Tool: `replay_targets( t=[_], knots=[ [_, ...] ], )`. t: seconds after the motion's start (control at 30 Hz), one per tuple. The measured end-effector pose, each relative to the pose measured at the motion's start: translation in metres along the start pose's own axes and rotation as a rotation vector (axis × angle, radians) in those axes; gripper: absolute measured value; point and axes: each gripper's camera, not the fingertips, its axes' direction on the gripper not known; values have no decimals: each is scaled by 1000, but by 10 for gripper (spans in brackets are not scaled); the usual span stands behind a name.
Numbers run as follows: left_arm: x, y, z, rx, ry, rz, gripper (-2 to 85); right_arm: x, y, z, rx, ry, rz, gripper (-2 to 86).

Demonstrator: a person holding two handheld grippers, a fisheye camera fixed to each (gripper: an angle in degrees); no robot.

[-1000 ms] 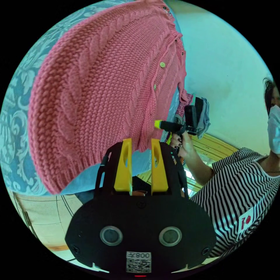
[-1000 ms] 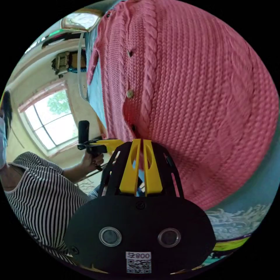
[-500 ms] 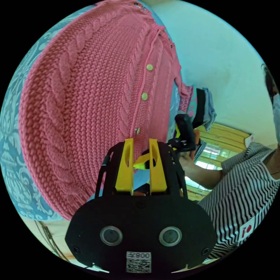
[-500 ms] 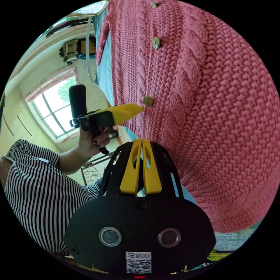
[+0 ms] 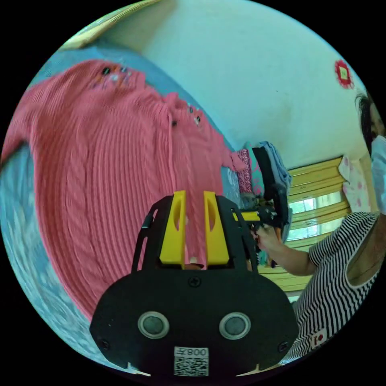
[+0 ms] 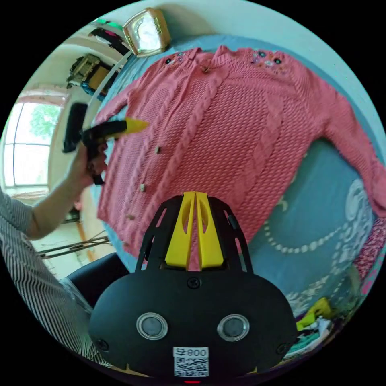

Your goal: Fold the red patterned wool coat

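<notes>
The coat (image 6: 241,132) lies flat on the blue bedspread (image 6: 321,217), spanning the frame's upper half. Left gripper (image 5: 194,219): jaws slightly apart, holding nothing. Right gripper (image 6: 196,225): jaws together, empty. Loose knit may snag or stretch when pinched.

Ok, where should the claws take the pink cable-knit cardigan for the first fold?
Probably the sleeve: it lies stretched outward over the blue bedspread, past the cardigan body. Come in from its free outer edge with the right claw and pinch near the cuff.
</notes>
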Motion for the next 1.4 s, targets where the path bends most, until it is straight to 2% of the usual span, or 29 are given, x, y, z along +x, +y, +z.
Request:
replay_targets(
  t=[0.03,0.13,0.2,0.33,0.43,0.57,0.63,0.73,0.8,0.9,1.13,1.2,1.27,1.4],
  knots=[
    [0,-13,0,11,-20,15,76,-6,0,6,-35,52,-34,2],
    [-6,-66,1,48,-68,17,74,-27,12,7,22,158,-90,2],
    [-19,-94,13,-43,-113,-24,65,-37,20,6,63,218,-103,2],
    [-15,-116,-8,-17,-50,-15,73,-33,16,-10,-3,158,-89,4],
    [-12,-137,-43,41,-75,18,81,1,-3,-53,139,48,-54,7],
    [-20,-182,-85,81,-233,28,93,73,-63,-112,356,154,48,22],
    [-22,-203,-97,81,-295,40,98,100,-94,-128,388,166,69,38],
    [-26,-235,-105,47,-408,47,104,125,-140,-144,387,124,48,72],
    [-31,-257,-101,2,-473,32,97,133,-161,-139,354,163,50,80],
    [-31,-274,-97,-1,-538,16,78,143,-186,-113,235,191,48,84],
    [-11,-298,-115,18,-591,61,46,145,-178,-134,313,279,34,35],
    [-6,-304,-121,50,-610,80,45,153,-173,-144,359,269,69,31],
    [-11,-309,-114,2,-630,69,48,164,-178,-136,339,205,81,32],
    [-11,-317,-125,74,-583,24,64,168,-189,-128,334,208,115,41]
  ],
)
